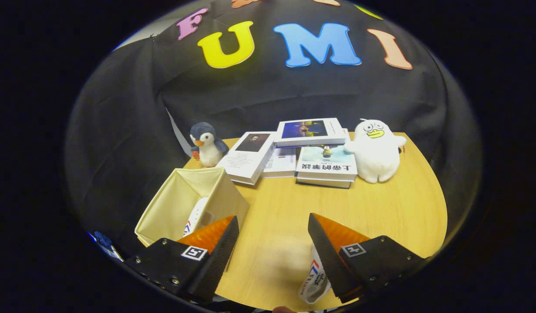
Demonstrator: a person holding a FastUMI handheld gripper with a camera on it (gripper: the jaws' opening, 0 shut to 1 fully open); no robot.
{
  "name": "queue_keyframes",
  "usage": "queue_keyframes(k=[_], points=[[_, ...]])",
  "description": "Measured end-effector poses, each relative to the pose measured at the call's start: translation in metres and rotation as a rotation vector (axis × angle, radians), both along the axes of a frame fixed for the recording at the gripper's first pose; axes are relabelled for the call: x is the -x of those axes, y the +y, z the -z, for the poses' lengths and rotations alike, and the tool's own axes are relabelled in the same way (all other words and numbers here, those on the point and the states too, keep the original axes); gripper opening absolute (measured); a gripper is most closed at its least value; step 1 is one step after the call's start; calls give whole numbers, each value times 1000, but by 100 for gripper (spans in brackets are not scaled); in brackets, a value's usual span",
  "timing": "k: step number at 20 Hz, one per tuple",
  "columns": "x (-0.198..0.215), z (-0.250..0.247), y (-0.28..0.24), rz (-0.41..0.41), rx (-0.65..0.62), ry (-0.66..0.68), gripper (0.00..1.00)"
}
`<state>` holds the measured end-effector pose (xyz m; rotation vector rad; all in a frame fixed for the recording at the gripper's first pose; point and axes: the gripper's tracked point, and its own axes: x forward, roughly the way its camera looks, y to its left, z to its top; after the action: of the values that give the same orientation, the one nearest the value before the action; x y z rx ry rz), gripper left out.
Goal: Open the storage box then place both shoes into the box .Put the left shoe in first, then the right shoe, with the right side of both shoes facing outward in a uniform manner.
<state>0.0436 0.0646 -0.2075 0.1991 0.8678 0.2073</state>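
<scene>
A cream fabric storage box [181, 198] stands open on the wooden table [381, 208], just beyond my left finger. One white shoe [197, 216] with red and blue marks lies inside it, partly hidden by the finger. The second white shoe [313, 280] lies on the table below my right finger [333, 256], only its end showing. My gripper [272, 226] hovers open above the table, with nothing between the fingers.
Several books [294, 152] lie stacked at the back of the table. A penguin plush [207, 143] stands behind the box, and a white duck plush [375, 150] stands to the right of the books. Black cloth walls the booth.
</scene>
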Motion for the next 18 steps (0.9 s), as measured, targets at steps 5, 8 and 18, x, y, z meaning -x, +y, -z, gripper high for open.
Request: queue_keyframes(k=[5,8,18], points=[[16,38,-41,58,6,81,97],[27,57,-58,73,11,125,97],[63,117,-92,97,21,281,97]])
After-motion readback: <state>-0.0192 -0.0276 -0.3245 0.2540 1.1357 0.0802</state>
